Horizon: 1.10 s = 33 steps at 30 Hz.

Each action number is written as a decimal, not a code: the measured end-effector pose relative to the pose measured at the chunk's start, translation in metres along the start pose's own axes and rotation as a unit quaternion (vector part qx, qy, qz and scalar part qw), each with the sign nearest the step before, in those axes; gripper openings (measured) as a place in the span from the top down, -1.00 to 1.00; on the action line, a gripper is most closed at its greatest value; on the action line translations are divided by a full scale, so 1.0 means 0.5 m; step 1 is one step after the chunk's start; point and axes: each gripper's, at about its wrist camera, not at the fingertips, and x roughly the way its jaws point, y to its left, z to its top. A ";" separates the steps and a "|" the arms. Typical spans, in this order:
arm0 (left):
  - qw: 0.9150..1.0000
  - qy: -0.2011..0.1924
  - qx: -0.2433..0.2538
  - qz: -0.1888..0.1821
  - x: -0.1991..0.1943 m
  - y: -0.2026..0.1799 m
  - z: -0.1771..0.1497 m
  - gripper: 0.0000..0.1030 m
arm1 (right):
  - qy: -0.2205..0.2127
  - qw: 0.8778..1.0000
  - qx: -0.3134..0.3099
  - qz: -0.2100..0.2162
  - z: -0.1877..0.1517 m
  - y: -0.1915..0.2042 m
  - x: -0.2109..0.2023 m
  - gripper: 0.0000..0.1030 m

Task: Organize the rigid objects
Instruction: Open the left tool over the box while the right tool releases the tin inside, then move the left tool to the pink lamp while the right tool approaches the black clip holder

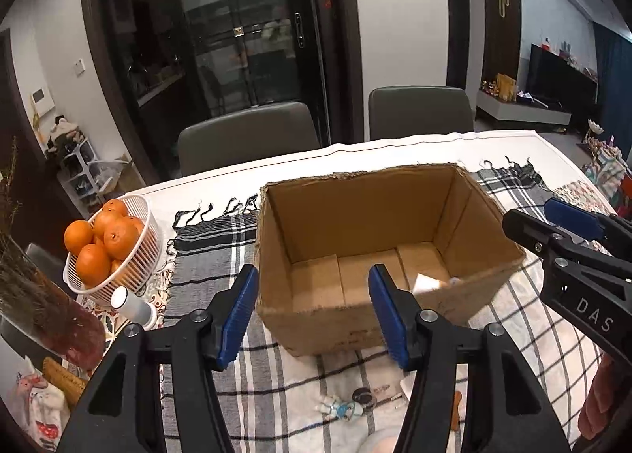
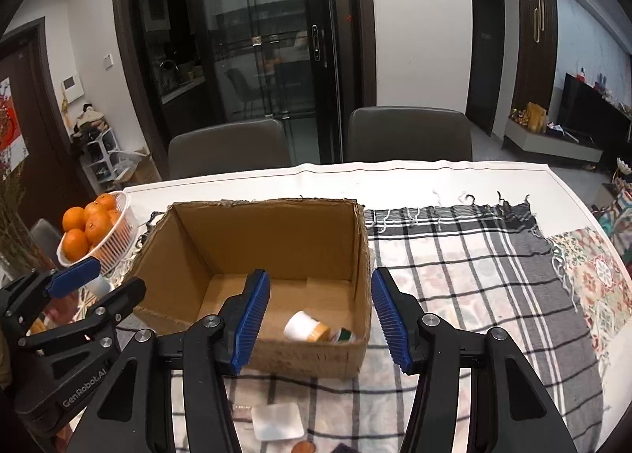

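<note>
An open cardboard box (image 1: 355, 216) stands on the checked cloth, just beyond both grippers. Inside it, at the near right corner, lie a white-capped jar (image 2: 306, 326) and a small green-and-white item (image 2: 345, 334). My left gripper (image 1: 314, 314) hovers open before the box's near left corner with nothing between its blue pads. My right gripper (image 2: 320, 318) is open too, empty, over the box's near right corner. On the cloth in front of the box lie a small figurine (image 1: 341, 409), a dark round piece (image 1: 361, 395) and a white square dish (image 2: 276, 421).
A white basket (image 1: 152, 224) of oranges sits left of the box, with a white bottle (image 1: 132, 305) lying beside it. A dark vase (image 1: 59, 318) of dried stems stands at the near left. Two grey chairs (image 1: 245, 137) face the table's far edge.
</note>
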 end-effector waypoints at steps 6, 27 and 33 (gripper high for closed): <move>1.000 -0.016 0.013 0.015 -0.041 -0.010 -0.033 -0.14 | 0.001 1.000 -0.001 -0.001 -0.031 -0.001 -0.035 -0.07; 0.999 -0.010 0.030 0.027 -0.125 -0.058 -0.158 -0.37 | 0.033 0.998 -0.041 0.045 -0.132 -0.021 -0.081 -0.25; 0.998 0.027 0.046 0.019 -0.106 -0.087 -0.187 -0.37 | 0.095 0.990 -0.089 0.058 -0.166 -0.015 -0.065 -0.25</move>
